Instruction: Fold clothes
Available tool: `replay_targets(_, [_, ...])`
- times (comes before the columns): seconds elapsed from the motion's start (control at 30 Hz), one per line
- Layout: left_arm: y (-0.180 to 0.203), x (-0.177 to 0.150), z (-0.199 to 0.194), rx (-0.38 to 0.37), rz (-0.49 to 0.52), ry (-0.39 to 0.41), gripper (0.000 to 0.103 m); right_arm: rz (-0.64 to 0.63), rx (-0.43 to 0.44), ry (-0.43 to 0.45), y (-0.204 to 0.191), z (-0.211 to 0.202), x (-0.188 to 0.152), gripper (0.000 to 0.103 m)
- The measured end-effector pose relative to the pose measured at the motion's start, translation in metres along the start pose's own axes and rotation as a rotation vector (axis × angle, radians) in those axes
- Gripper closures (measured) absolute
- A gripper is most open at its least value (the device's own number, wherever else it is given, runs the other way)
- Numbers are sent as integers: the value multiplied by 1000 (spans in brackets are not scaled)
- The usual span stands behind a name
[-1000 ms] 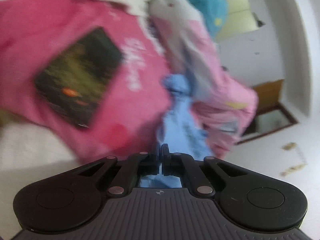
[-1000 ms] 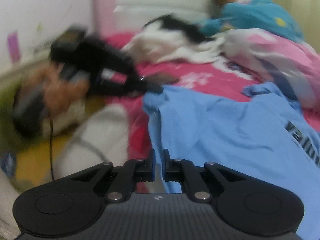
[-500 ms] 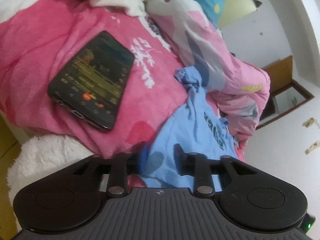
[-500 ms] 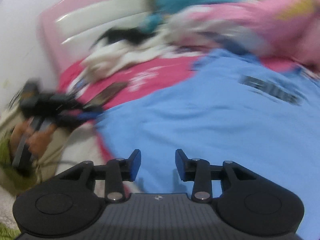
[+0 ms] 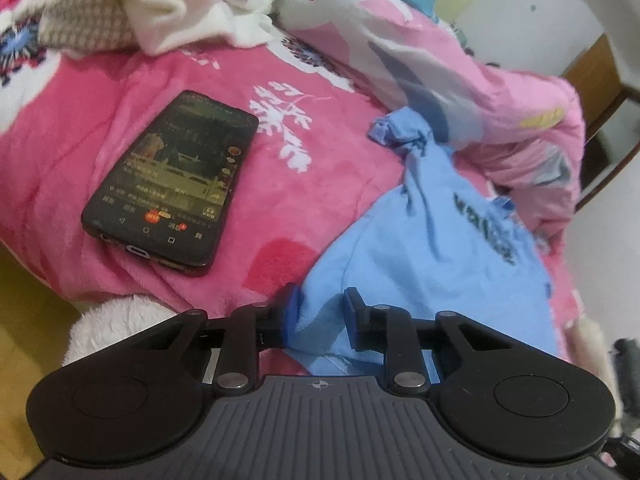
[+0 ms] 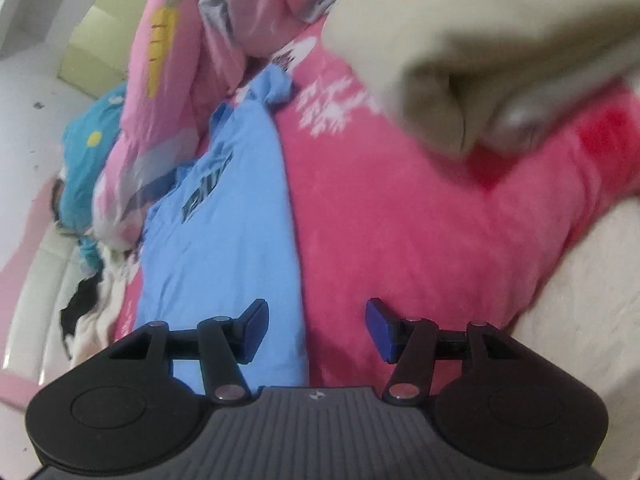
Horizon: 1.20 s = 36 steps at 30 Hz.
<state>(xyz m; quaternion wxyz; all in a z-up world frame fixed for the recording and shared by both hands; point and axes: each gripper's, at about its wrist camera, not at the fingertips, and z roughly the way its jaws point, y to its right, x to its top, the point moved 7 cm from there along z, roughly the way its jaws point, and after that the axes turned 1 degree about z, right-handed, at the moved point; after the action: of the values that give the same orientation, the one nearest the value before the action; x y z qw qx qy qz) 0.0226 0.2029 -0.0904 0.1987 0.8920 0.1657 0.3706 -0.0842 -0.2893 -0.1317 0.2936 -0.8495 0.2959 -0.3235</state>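
Blue T-shirt edge is framed by the closing left gripper; right gripper, opening, is held empty over pink blanket.

Before you, the light blue printed T-shirt lies on the pink fleece blanket, the black smartphone to its left, the crumpled pink quilt behind it.
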Motion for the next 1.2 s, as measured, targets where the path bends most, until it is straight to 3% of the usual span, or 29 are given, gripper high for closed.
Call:
replay_targets(0.07, [3,0,0,29,28,0,79,-64,-4,1,-6,3,-6,56])
replay_targets(0.17, [6,-2,0,52,50,2,79,-164,13,-20,-22,7,-10,89])
replay_targets(0.27, [5,-3,-1,55,47,5,79,-217,21,-32,-39,10,-12,96])
replay_targets(0.4, [4,-4,0,53,52,5,79,-244,108,-7,-75,17,1,98])
replay_targets(0.57, [4,-5,-1,53,50,6,79,-425,294,-63,-174,52,-2,98])
replay_targets(0.63, [5,-5,-1,54,51,5,79,-488,316,-144,-199,77,-18,91])
replay_targets(0.67, [5,-5,-1,55,50,3,79,-502,318,-175,-204,86,-24,83])
replay_targets(0.73, [5,-5,0,55,50,2,79,-493,326,-196,-202,90,-28,79])
replay_targets(0.83, [4,-5,2,55,56,-1,79,-385,353,-126,-178,63,-9,79])
replay_targets(1.0, [4,-4,4,58,62,-9,79,-143,232,-1,-93,14,29,78])
replay_targets(1.1, [4,-5,4,62,58,-7,79,-74,194,-29,-67,9,22,78])
replay_targets(1.2, [6,-5,3,70,61,-6,79,9,225,-80,-58,19,10,78])
